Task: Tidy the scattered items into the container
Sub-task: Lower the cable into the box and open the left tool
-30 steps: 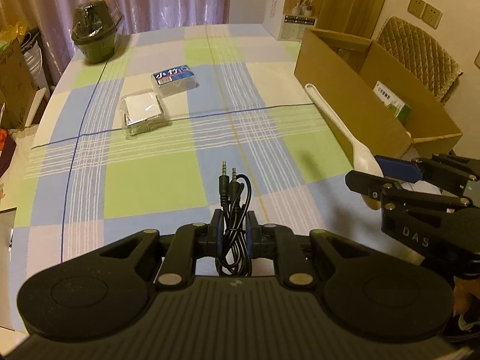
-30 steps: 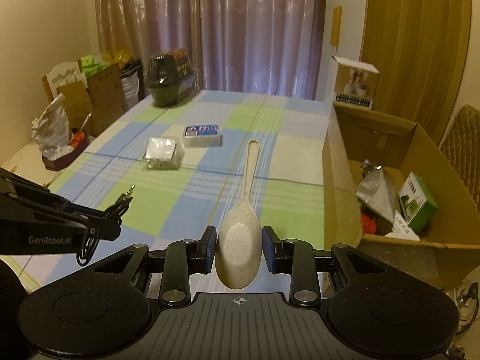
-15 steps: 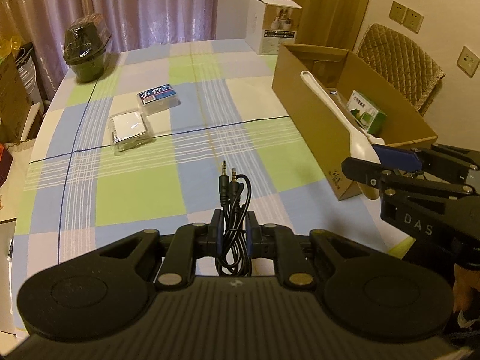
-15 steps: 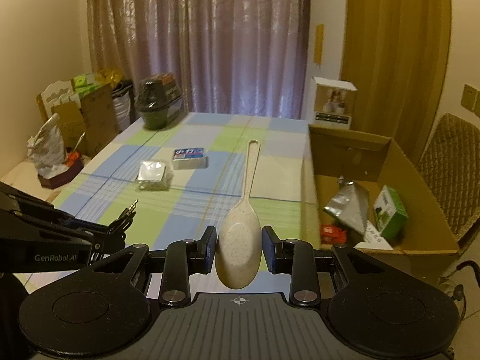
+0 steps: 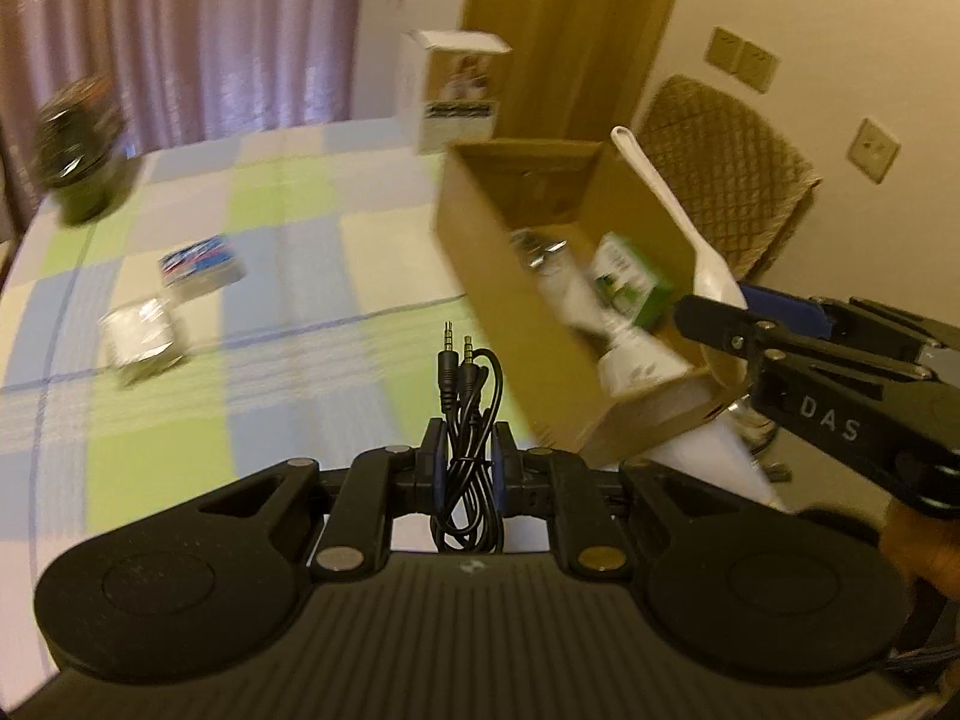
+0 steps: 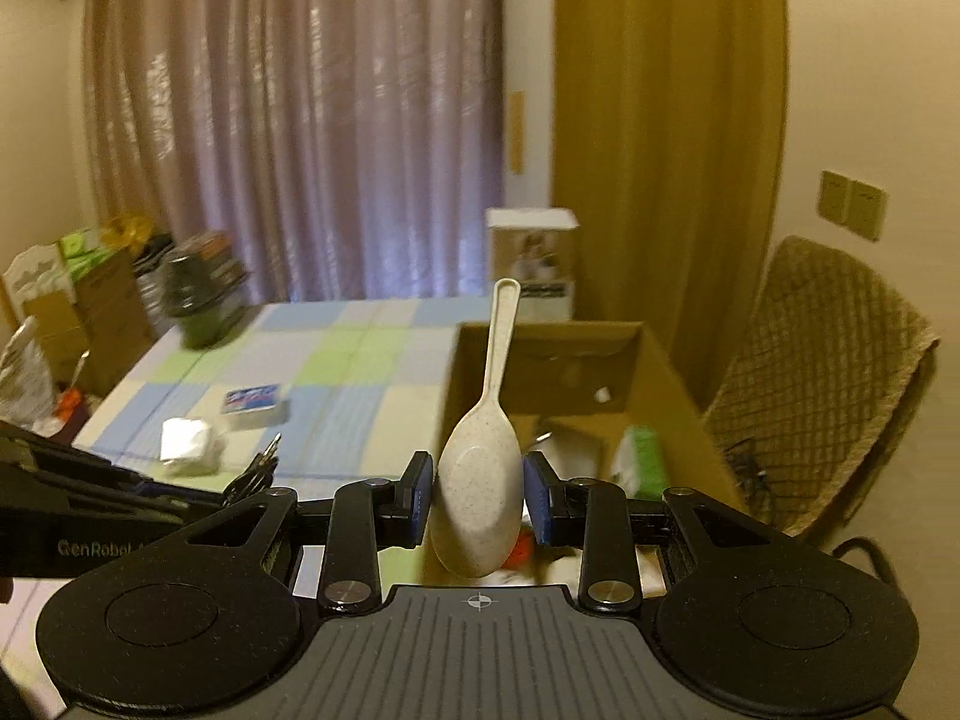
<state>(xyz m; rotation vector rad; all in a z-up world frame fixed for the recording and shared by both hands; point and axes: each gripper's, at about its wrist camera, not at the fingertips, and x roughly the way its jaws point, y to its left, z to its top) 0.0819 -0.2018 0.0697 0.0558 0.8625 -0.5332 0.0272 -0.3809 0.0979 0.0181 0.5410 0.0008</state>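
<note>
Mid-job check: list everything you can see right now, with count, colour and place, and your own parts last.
Cable: 1, black, coiled, in the left gripper.
Spoon: 1, cream speckled, bowl in the right gripper, handle pointing away.
Box: 1, brown cardboard, open, right of the table; holds a green carton, a foil item and a white item.
Table: 1, blue, green and white check cloth.
Blue pack: 1, on the table, far left.
Clear packet: 1, near the blue pack.
Dark pot: 1, far left corner.
White carton: 1, behind the box.
Chair: 1, tan quilted, right.
Curtains: purple and gold, behind.
Left gripper: black, shut on the cable.
Right gripper: black, shut on the spoon.
</note>
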